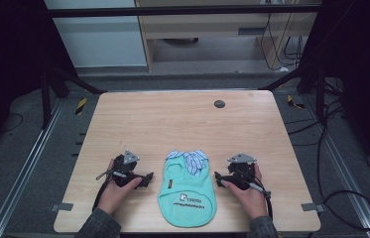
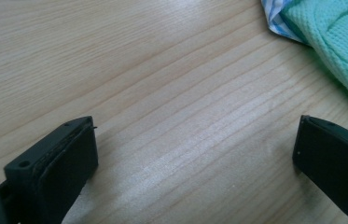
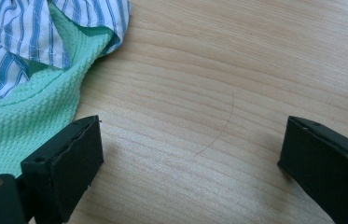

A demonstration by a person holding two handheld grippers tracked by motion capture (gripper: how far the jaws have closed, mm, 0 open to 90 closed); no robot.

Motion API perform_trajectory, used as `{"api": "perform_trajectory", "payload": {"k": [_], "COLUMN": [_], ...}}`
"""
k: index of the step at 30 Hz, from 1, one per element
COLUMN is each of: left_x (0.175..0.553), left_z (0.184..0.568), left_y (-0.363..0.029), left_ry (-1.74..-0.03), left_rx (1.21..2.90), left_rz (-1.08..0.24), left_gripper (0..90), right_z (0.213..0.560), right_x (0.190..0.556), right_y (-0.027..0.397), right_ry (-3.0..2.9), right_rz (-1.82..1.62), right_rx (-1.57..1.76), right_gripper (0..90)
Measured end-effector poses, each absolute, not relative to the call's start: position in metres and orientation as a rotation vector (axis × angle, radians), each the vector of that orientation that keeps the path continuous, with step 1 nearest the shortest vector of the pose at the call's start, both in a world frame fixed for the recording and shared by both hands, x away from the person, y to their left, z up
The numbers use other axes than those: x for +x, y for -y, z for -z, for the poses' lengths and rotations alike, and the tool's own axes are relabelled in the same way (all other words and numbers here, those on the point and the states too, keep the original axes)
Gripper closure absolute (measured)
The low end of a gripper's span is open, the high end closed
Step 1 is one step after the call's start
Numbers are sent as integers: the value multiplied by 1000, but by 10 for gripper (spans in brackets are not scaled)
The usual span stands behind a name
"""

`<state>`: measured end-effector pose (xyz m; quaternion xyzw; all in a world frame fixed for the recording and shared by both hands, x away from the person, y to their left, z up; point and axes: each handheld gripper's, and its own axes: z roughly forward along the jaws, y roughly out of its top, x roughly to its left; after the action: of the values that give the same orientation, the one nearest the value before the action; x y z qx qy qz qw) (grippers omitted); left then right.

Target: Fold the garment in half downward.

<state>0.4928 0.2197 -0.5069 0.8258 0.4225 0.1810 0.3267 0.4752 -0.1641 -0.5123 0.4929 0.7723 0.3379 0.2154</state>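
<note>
- Light wooden table (image 1: pixel 182 124) took up the middle of the high view; a small dark round disc (image 1: pixel 219 103) sat near its upper edge.
- Mint-green waffle-knit pet shirt (image 1: pixel 187 191) with a blue-and-white striped collar (image 1: pixel 191 158) lay flat at lower centre, between the two grippers and touching neither.
- Judged light, soft and floppy, not fragile; it would sag if lifted by one point. Best grabbed at the side hems or shoulder edges, one gripper each.
- Left gripper (image 1: pixel 146 179), lower left: jaws wide apart, only bare wood between them.
- Right gripper (image 1: pixel 217 177), lower right: jaws wide apart, nothing held, shirt just beside one jaw.
- Dark print on the shirt's chest and a small tag were too small to read.
</note>
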Motion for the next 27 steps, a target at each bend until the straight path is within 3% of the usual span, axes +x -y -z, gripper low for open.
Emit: {"api": "perform_trajectory", "payload": {"k": [6,8,11,13,15,21,27], "left_x": [491,495,500,511,517,540,558], "left_z": [502,495,490,482,478,463,457], "left_y": [-214,-208,-203,-195,-190,-173,-159], "left_ry": [-1090,-1094,-1095,-1099,-1093,-1082,-1067], "left_rx": [2213,2209,2193,2144,2150,2148,2186], "left_rz": [-438,-443,-431,-364,-352,-276,-247], "left_gripper": [37,70,114,160,172,352,446], "right_z": [512,508,503,494,491,471,467], "right_x": [474,474,477,487,491,520,539], "right_y": [164,159,152,140,135,115,112], "right_ry": [-2139,-2148,-2180,-2206,-2225,-2305,-2307], "right_rz": [-936,-951,-979,-963,-969,-921,-932], "right_rx": [1372,1373,1355,1303,1294,1243,1304], "right_gripper": [65,192,241,363,402,597,623]}}
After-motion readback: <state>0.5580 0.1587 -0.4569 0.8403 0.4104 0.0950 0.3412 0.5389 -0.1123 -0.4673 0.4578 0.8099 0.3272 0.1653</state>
